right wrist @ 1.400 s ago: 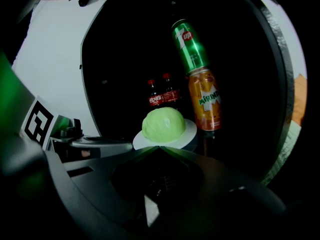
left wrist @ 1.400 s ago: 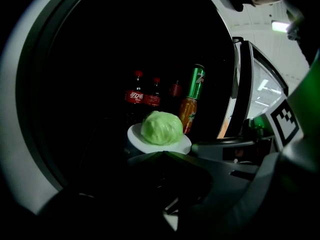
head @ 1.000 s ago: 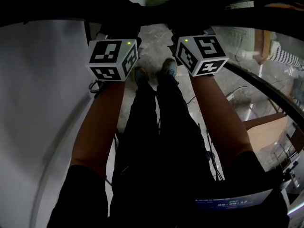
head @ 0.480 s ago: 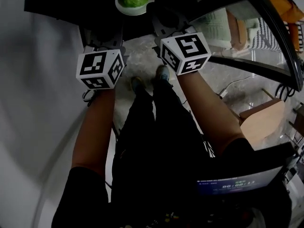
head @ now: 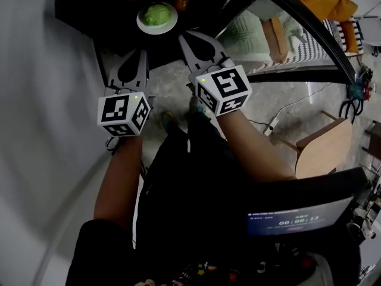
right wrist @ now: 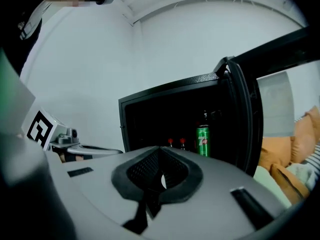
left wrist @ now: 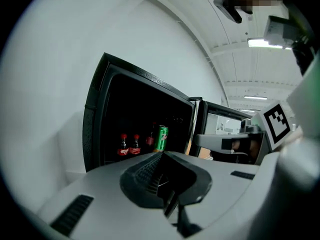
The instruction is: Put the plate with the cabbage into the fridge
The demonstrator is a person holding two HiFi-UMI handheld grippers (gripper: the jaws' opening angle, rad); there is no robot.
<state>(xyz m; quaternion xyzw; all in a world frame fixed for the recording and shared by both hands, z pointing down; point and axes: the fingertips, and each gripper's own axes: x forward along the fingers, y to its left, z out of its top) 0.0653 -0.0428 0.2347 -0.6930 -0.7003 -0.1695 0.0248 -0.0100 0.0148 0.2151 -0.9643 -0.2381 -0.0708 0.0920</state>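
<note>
The black fridge [left wrist: 95,119] stands open ahead of both pairs of jaws, and its black-framed door [right wrist: 242,119] is swung out to the right of the right jaws. The left gripper [head: 140,52] and the right gripper [head: 181,36] are each pinched together on nothing. The white plate [head: 141,22] with green cabbage [head: 156,14] sits inside the fridge, just beyond and between the 2 tips. A green can [left wrist: 160,138] stands past it, with 2 red-capped bottles [left wrist: 123,145] to its left.
</note>
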